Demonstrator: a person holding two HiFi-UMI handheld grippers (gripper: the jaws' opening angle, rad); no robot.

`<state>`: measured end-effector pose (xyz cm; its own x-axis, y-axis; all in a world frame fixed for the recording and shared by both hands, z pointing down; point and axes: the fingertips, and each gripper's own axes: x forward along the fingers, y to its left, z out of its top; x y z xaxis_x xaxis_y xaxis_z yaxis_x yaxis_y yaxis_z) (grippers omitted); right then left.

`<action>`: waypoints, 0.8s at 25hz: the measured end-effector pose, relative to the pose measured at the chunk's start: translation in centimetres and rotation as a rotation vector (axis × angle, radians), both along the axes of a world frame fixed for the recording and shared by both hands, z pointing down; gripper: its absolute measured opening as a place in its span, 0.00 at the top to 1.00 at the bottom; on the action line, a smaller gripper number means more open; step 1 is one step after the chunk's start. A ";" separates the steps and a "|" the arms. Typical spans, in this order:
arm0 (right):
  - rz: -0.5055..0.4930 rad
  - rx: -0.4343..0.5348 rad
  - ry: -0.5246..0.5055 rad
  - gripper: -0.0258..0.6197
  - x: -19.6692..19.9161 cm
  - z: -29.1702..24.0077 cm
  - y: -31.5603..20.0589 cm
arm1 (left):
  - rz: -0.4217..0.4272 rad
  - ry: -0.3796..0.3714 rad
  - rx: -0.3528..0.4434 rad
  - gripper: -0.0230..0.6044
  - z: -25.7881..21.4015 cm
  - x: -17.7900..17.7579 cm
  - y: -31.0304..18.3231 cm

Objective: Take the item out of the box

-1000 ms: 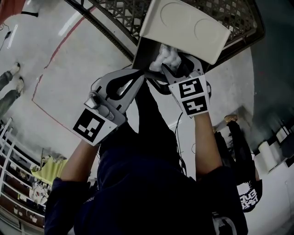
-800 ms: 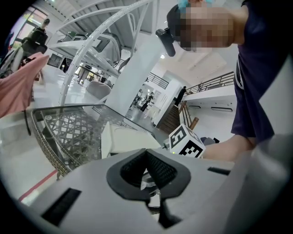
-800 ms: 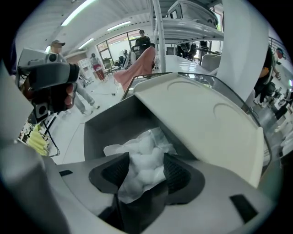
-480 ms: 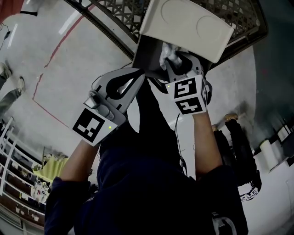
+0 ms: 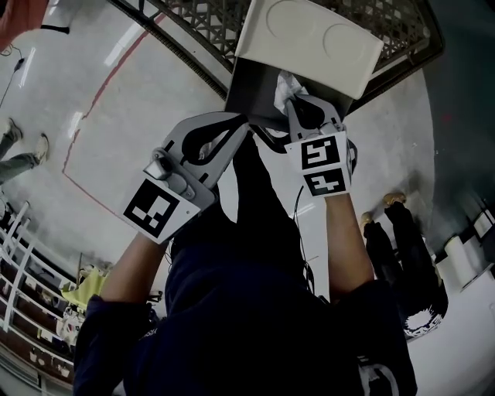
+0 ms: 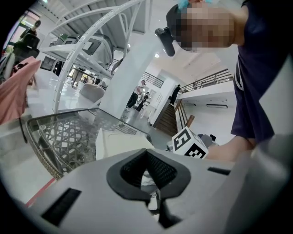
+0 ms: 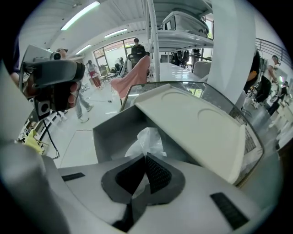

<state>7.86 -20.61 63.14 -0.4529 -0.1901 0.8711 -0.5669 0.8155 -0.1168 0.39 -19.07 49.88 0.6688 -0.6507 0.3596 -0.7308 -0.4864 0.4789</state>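
Right gripper (image 7: 144,157) is clamped shut on the crumpled white plastic-wrapped item (image 7: 146,139), which rises from between its pads inside the open grey box (image 7: 110,130) directly ahead, beneath the raised cream lid (image 7: 192,123) to its upper right, while the left gripper (image 6: 147,153), jaws together, pinches the box's near wall.

Bright, even light fell from long white ceiling strip lamps (image 7: 80,13) and streaked glare across the glossy pale floor (image 5: 122,42). The white crinkled plastic wrapping (image 7: 147,139) was washed out, nearly featureless. In the head view the person's dark navy shirt (image 5: 255,309) lay in deep shadow. Both gripper views bent straight lines and darkened at the corners. The grey bodies of the left gripper (image 6: 146,151) and right gripper (image 7: 145,158) were softly blurred.
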 end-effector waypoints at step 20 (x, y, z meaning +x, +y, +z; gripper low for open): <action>0.154 0.328 -0.266 0.92 0.3 -24.5 -2.5 | 0.088 -0.031 0.302 0.95 -17.0 1.2 -1.4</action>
<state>8.17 -23.10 38.67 -0.5980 -0.5196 0.6102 -0.6697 0.7422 -0.0243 1.64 -20.50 32.91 0.7190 -0.6712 0.1803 -0.6916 -0.6651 0.2817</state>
